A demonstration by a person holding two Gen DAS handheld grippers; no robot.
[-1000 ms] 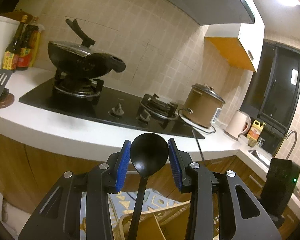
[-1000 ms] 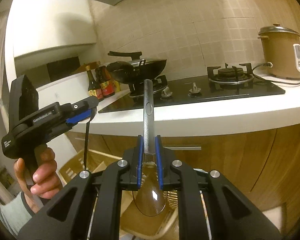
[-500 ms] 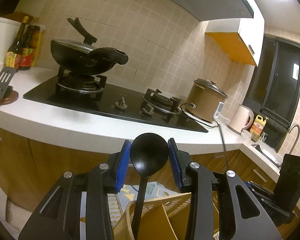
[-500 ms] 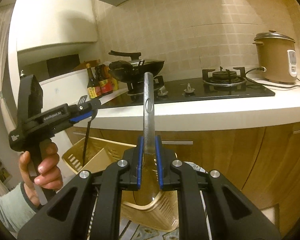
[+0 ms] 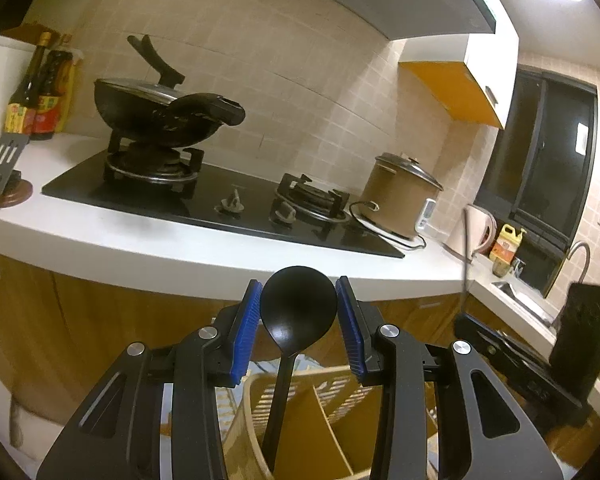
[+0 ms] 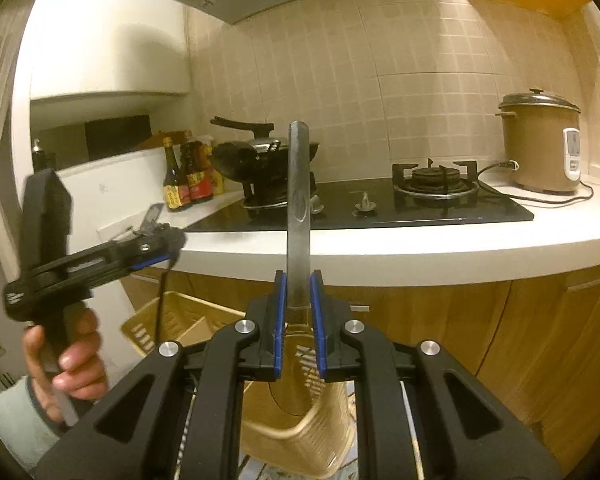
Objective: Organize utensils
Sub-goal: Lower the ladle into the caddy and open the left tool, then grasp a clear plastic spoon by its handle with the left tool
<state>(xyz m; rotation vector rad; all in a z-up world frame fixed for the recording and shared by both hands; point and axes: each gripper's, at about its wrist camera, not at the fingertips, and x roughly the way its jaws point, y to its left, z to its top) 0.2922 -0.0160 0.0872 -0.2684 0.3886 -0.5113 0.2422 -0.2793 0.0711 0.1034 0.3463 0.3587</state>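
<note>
My left gripper (image 5: 298, 312) is shut on a black spoon (image 5: 298, 312), bowl up between the blue pads; its handle hangs down into a tan slatted utensil basket (image 5: 300, 412) with dividers. My right gripper (image 6: 298, 308) is shut on a clear plastic spoon (image 6: 299, 200), handle up; its clear bowl (image 6: 296, 396) hangs over the basket (image 6: 300, 420). The left gripper (image 6: 156, 246) and the hand holding it also show at the left of the right wrist view, with the black spoon's handle (image 6: 160, 304) reaching into the basket.
A white counter (image 5: 140, 248) carries a black gas hob (image 5: 220, 208), a lidded wok (image 5: 156, 116), a brown rice cooker (image 5: 400, 196), sauce bottles (image 5: 36, 92), a slotted spatula on a stand (image 5: 2, 164), a kettle (image 5: 476, 232) and a sink tap (image 5: 576, 256). Wooden cabinet doors (image 6: 500, 340) stand below.
Both grippers have lowered with their spoons toward the basket. The basket has come further into both views, and the black spoon's handle now sits between its dividers.
</note>
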